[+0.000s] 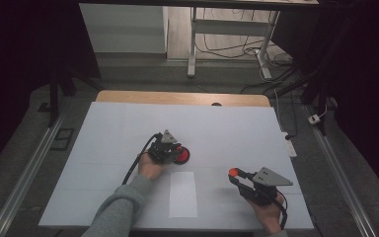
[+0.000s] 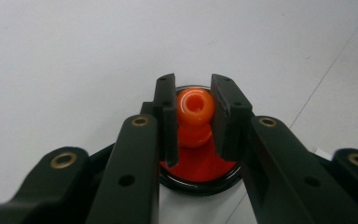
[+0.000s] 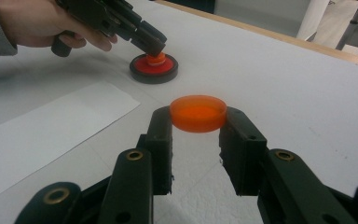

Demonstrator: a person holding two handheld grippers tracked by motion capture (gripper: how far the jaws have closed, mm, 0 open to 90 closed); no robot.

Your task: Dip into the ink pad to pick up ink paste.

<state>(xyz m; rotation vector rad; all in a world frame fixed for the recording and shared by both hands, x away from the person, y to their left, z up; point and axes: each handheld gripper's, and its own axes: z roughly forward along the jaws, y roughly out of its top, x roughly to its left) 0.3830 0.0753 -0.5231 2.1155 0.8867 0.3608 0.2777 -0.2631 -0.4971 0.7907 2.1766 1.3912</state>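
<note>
Nearest us, our right gripper point(image 3: 198, 122) clamps an orange disc point(image 3: 198, 113) by its rim, held above the table point(image 1: 103, 148). A blank paper point(image 1: 183, 194) lies between our hands. Farther off, our left gripper point(image 2: 193, 112) pinches the orange knob point(image 2: 195, 106) rising from a black-rimmed red dish point(image 3: 154, 68) on the table.

Orange disc point(image 3: 198, 113), translucent; orange knob point(image 2: 194, 106) on red base point(image 2: 200, 163) with black rim; black fingers point(image 3: 161, 135); white surface point(image 1: 227, 133); white paper strip point(image 1: 183, 194); grey sleeve point(image 1: 118, 210).
</note>
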